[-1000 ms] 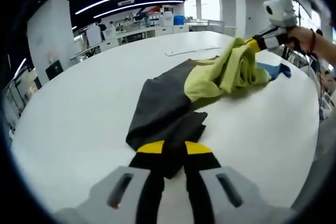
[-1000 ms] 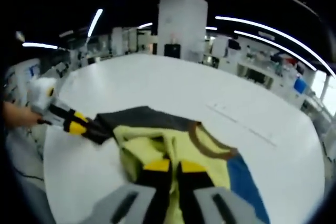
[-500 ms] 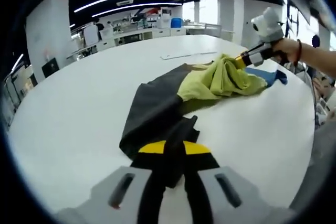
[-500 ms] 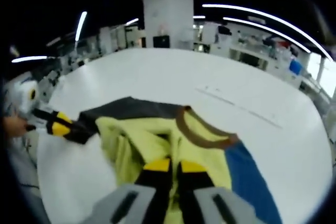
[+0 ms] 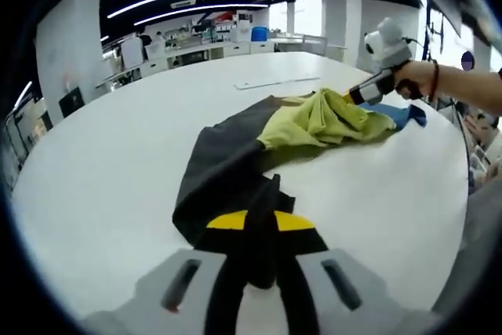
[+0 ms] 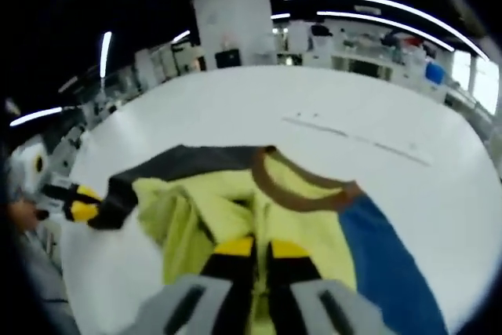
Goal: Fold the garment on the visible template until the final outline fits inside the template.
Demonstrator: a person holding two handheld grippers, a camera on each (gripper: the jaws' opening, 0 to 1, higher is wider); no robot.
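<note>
A garment [image 5: 235, 170] in dark grey, yellow-green and blue lies bunched across a broad white desk [image 5: 102, 178], stretched between two hand-held tongs. In the left gripper view, the left tongs [image 5: 261, 225] rise from the bottom edge with their yellow-tipped black jaws pressed together on the dark grey end of the cloth. From there the grey panel runs up and to the right into a crumpled yellow-green heap, with a blue part [image 5: 396, 111] showing at the far right. There the right tongs [image 5: 354, 96], held in a person's hand [image 5: 414, 80], meet the yellow-green fabric. A thin pale strip [image 5: 274, 81] lies flat on the desk beyond the garment; whether it belongs to a template cannot be told.

In the right gripper view, the left tongs [image 6: 82, 211] enter at the left edge, gripping the dark grey corner. To their right the yellow-green fabric spreads in folds, topped by a brown neckband [image 6: 302, 194], with the blue part [image 6: 384, 260] at far right. The right tongs [image 6: 252, 250] stand at the bottom centre, jaws closed on the yellow-green cloth. Behind the desk are white pillars [image 6: 231, 25] and ceiling light strips.
</note>
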